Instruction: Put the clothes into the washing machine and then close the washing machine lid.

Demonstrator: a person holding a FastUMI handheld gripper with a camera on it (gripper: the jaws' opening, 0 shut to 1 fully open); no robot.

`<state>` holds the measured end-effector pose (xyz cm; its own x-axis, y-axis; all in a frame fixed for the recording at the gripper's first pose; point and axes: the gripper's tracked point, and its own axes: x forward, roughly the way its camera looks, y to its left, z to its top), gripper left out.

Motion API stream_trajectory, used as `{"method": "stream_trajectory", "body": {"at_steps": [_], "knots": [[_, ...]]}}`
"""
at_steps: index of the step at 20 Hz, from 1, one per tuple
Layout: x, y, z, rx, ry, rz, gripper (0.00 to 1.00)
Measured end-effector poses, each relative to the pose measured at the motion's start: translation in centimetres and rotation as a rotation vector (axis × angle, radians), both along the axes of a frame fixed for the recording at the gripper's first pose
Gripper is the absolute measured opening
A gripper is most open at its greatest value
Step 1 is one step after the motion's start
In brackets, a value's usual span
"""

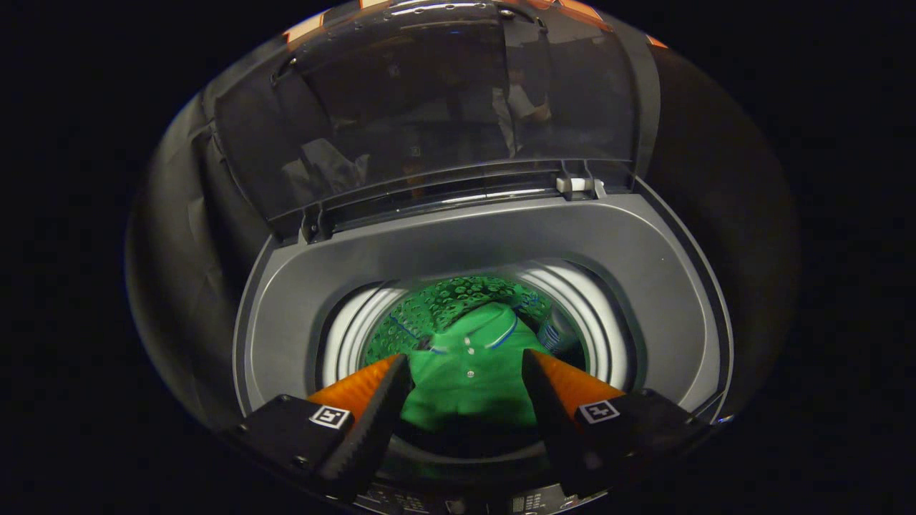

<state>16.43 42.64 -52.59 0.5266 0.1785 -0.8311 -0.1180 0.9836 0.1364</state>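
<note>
Gripper view: the gripper (466, 372) hangs over the washing machine (644, 286) at lower centre, its 2 fingers spread apart, pinching nothing. Between them the green shirt (469, 386) lies down in the drum. Lid (429, 107) stands raised at top; best to lift straight out, then push its upper edge down.

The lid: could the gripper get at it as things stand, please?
Probably yes. The lid stands open beyond the tub, with nothing between. The gripper is open above the green shirt, holding nothing.
</note>
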Motion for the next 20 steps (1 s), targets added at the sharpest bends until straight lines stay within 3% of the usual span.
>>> {"method": "stream_trajectory", "body": {"at_steps": [1, 9, 14, 20], "knots": [[-0.1, 0.0, 0.3, 0.002, -0.005, 0.005, 1.0], [0.7, 0.5, 6.3, 0.012, -0.16, 0.051, 1.0], [1.3, 0.8, 14.7, 0.051, -0.332, 0.078, 1.0], [4.5, 1.9, 29.8, 0.162, -0.601, 0.082, 0.99]]}}
